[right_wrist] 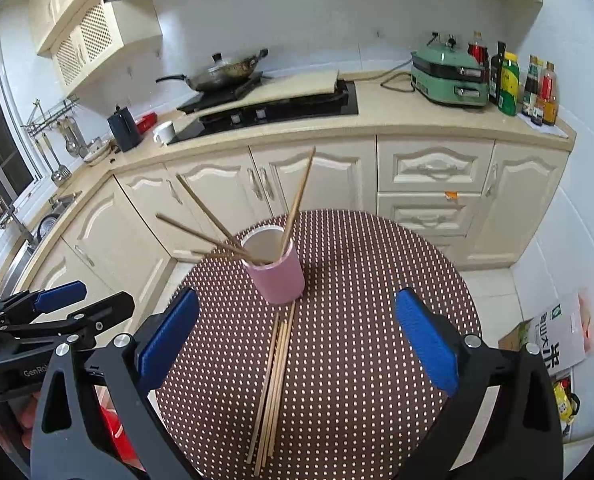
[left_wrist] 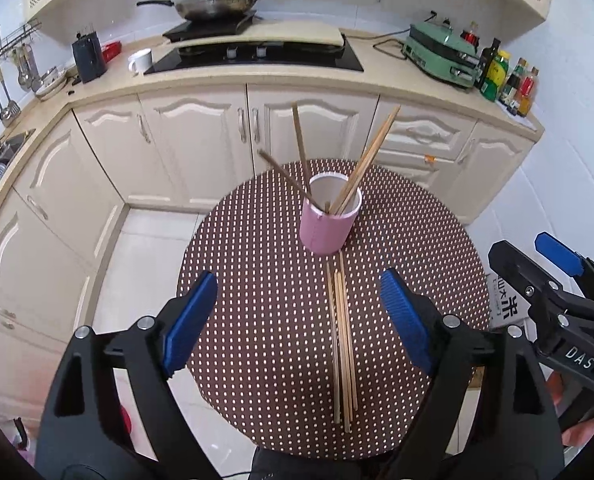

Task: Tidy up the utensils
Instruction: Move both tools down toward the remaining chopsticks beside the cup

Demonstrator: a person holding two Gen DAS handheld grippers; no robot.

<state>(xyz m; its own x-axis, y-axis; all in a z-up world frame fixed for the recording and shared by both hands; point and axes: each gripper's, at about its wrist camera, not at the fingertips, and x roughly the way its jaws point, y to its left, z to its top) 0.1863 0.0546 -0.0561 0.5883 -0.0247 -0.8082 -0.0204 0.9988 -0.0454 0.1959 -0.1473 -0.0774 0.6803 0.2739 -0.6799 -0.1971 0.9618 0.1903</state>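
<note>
A pink cup (left_wrist: 329, 228) (right_wrist: 277, 276) stands upright on the round dotted table (left_wrist: 257, 280) (right_wrist: 377, 300). Several wooden chopsticks (left_wrist: 367, 160) (right_wrist: 297, 200) lean out of it. More loose chopsticks (left_wrist: 343, 344) (right_wrist: 275, 380) lie bundled flat on the cloth, just in front of the cup. My left gripper (left_wrist: 299, 320) hovers above the table's near side, open and holding nothing; the loose bundle lies below its right finger's side. My right gripper (right_wrist: 297, 340) is open and empty too, above the same bundle. Each gripper shows at the edge of the other's view: right gripper (left_wrist: 525, 256), left gripper (right_wrist: 93, 302).
Cream kitchen cabinets (left_wrist: 201, 136) and a counter run behind the table, with a hob, a wok (left_wrist: 217, 4), a white mug (left_wrist: 141, 60), a green appliance (right_wrist: 449, 76) and bottles (right_wrist: 537, 88). A sink (right_wrist: 37, 232) is at the left. A cardboard box (right_wrist: 553, 340) sits on the floor at the right.
</note>
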